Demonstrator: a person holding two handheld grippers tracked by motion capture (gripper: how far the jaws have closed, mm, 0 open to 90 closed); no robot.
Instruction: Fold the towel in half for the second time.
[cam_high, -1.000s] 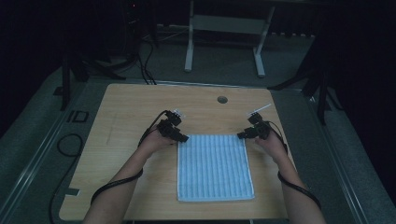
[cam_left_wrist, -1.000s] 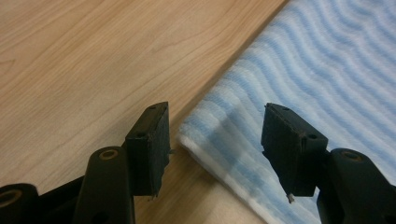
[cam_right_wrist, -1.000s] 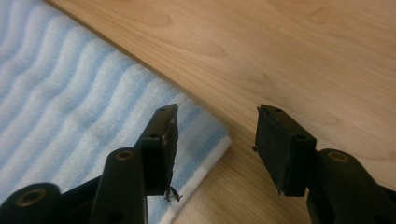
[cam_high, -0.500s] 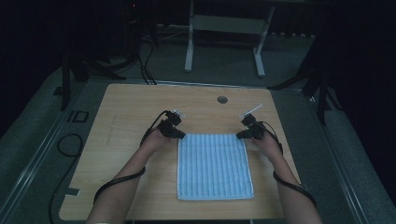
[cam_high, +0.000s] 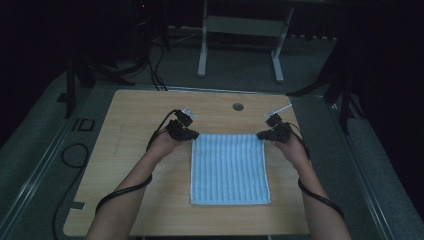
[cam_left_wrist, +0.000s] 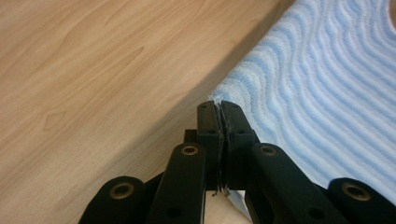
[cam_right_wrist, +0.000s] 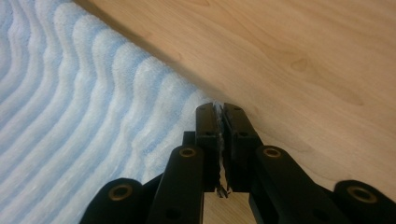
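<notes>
A blue-and-white striped towel (cam_high: 229, 170) lies flat on the wooden counter (cam_high: 125, 150), its long sides running away from the person, and its two far corners are each caught in a pair of tongs. The left tongs (cam_high: 192, 135) are clamped on the far left corner; in the left gripper view (cam_left_wrist: 218, 114) the black jaws stand pressed together with a thin edge of the cloth pinched between them, and the ribbed towel (cam_left_wrist: 327, 93) spreads off to the right of the jaws while bare wood (cam_left_wrist: 93, 70) lies to their left. The right tongs (cam_high: 261, 135) are clamped on the far right corner; in the right gripper view (cam_right_wrist: 218, 114) the jaws are likewise together on a sliver of fabric, with the towel (cam_right_wrist: 70, 116) falling away to the left of them and the counter (cam_right_wrist: 303, 60) to the right. Both pairs have just been closing, with the cloth between their jaws. Between the two tongs the far hem runs straight across. The near edge of the towel rests on the counter well short of the person's elbows. Beyond the tongs, near the far edge of the counter, sits a small round cable hole (cam_high: 238, 106). A black cable (cam_high: 125, 187) trails back from the left tongs along the forearm.
</notes>
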